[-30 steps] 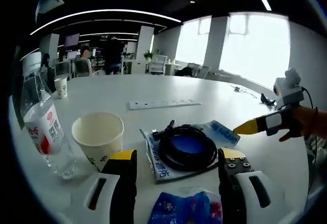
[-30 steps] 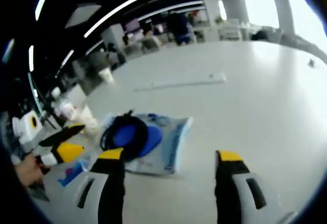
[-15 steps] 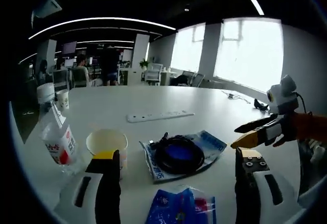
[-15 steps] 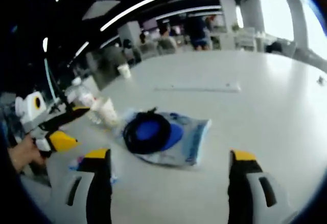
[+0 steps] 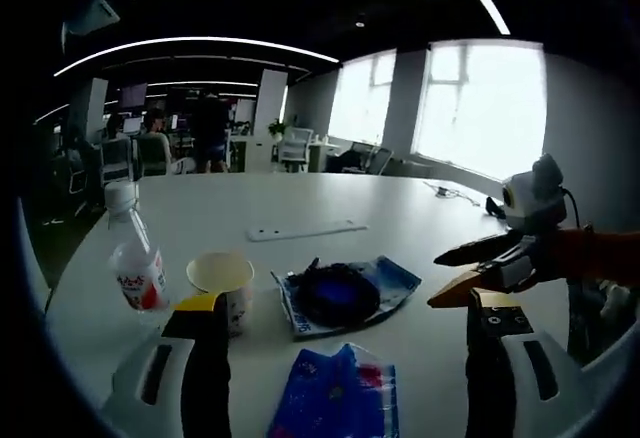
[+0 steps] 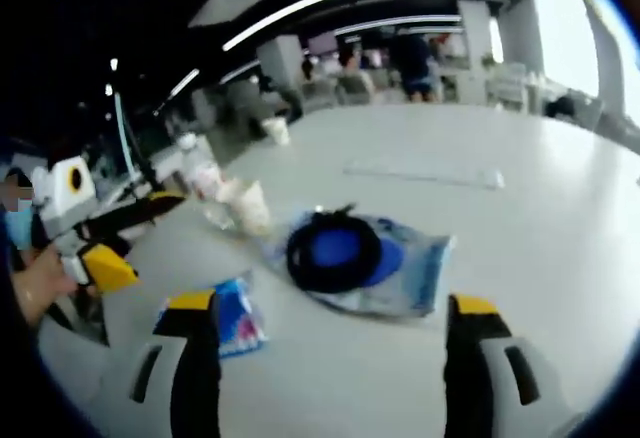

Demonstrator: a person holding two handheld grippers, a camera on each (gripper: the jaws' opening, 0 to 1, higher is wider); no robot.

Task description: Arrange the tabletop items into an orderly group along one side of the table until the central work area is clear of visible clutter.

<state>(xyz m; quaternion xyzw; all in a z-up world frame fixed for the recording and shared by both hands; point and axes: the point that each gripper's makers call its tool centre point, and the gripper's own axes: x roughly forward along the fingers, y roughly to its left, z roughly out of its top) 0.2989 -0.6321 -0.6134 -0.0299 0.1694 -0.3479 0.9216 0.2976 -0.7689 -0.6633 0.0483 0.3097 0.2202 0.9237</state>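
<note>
**Both grippers empty above the clutter**

On the white round table (image 5: 330, 208) stand a clear plastic water bottle (image 5: 135, 258) and white paper cup (image 5: 222, 283); rightward lie a coiled black cable (image 5: 337, 295) (on a blue-white pouch (image 5: 385, 280)) and blue snack packet (image 5: 340, 398). The left gripper (image 5: 345, 353) and right gripper (image 6: 325, 348) gape wide, holding nothing.

Around the coiled black cable (image 5: 335, 295) the white table (image 5: 330, 203) is crowded: the cable lies on a blue-white packet (image 5: 392, 279), a paper cup (image 5: 222, 284) stands near its left, a water bottle (image 5: 136, 262) further left, and a blue bag (image 5: 338, 398) lies in front. Behind it only a flat power strip (image 5: 306, 230) interrupts the wide bare surface. To its right the surface is bare.
</note>
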